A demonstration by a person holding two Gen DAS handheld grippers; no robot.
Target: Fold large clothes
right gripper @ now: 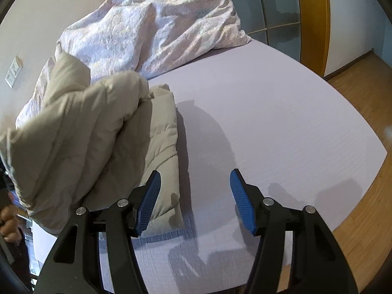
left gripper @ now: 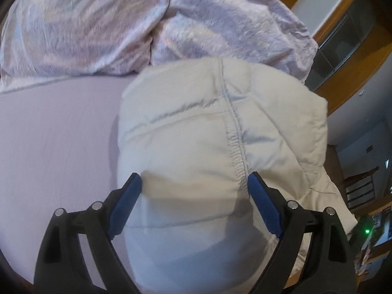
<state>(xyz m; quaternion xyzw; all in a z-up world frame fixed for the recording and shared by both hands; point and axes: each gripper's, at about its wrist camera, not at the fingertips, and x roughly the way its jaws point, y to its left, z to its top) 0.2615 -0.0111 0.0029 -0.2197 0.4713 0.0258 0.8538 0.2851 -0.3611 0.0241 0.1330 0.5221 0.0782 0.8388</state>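
Observation:
A beige padded jacket lies bunched on the lilac bed sheet, a stitched seam running down its middle. My left gripper hovers just over its near part. The jaws stand wide apart and the blue pads do not press the cloth. In the right wrist view the same jacket is heaped at the left, one flap raised over a flatter folded layer. My right gripper is open over bare sheet, just right of the jacket's edge, with nothing between its fingers.
A crumpled pale floral duvet is piled at the head of the bed, also behind the jacket. A person's hand shows at the left edge. Wooden floor borders the bed on the right; a glass-panelled door stands beyond.

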